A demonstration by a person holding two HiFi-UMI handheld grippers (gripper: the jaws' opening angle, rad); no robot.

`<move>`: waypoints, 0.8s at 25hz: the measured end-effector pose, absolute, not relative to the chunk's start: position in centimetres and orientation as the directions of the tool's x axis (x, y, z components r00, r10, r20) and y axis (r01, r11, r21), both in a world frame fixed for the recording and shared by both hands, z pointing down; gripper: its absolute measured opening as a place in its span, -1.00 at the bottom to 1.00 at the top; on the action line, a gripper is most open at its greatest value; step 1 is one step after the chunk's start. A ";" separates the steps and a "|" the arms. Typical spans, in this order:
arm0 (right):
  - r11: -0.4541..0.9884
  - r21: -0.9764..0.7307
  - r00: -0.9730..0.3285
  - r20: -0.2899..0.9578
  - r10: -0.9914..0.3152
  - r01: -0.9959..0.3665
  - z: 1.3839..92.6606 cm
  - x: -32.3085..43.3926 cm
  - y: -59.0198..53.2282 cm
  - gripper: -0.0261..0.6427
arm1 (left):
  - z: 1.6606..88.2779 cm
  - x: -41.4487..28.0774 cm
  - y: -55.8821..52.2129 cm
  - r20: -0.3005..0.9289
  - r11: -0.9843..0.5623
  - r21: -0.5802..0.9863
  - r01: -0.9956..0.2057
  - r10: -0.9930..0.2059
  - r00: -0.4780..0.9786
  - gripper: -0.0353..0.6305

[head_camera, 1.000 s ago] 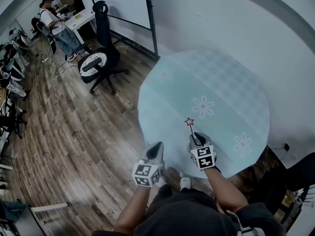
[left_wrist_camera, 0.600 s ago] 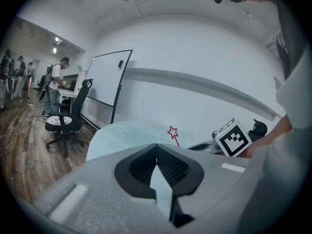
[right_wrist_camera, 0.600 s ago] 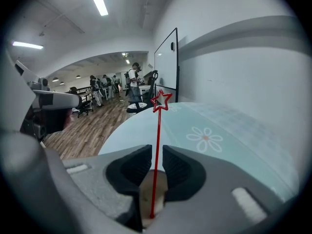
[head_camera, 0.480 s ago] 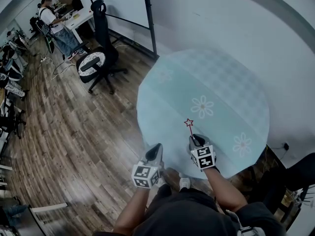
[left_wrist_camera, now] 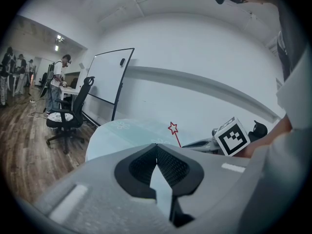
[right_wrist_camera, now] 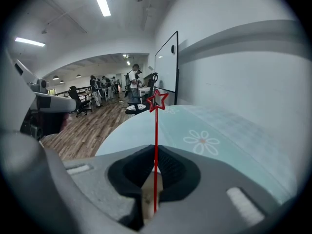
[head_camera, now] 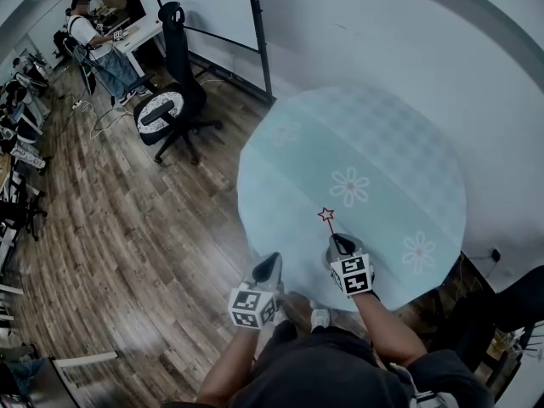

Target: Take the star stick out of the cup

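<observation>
Your right gripper [head_camera: 338, 243] has its fingers clenched on the star stick [head_camera: 329, 223]. The right gripper view shows the thin red shaft [right_wrist_camera: 156, 145] pinched between the two pads, low on its length, with the star standing up above them. The stick hangs over the near edge of the round table [head_camera: 382, 143], pointing toward the far side. No cup shows in any view, so the stick looks already free of it.

Your left gripper [head_camera: 270, 266] sits to the left, off the table's near edge and above the wooden floor [head_camera: 153, 228]. Its fingers are closed tip to tip with nothing between them.

The main risk is the grip itself. The shaft is very slender and is caught only near its bottom end, so a small tilt of your wrist could make it swivel between the pads. If you ease the fingers here, it would probably fall at the table's rim and could roll off onto the floor. Squeezing harder or knocking the star against the table might bend the thin shaft.
</observation>
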State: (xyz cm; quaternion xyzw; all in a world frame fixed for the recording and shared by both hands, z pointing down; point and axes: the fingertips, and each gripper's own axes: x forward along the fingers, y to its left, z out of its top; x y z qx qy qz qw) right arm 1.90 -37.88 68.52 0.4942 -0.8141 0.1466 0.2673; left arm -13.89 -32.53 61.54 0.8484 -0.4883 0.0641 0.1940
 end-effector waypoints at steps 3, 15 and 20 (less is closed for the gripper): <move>0.458 0.021 -0.370 0.557 -0.743 -0.889 67.7 2.0 -38.0 -0.86 | 61.0 -13.8 -32.6 0.287 -0.448 0.266 -0.853 -0.808 0.514 -0.88; 0.470 0.000 -0.435 0.378 -0.817 -0.883 58.3 1.1 -38.2 -0.86 | 57.7 -12.6 -34.8 0.244 -0.468 0.231 -0.853 -0.821 0.516 -0.88; 0.465 -0.014 -0.453 0.256 -0.854 -0.885 53.1 1.2 -38.7 -0.86 | 55.4 -11.9 -35.6 0.195 -0.485 0.236 -0.842 -0.825 0.530 -0.88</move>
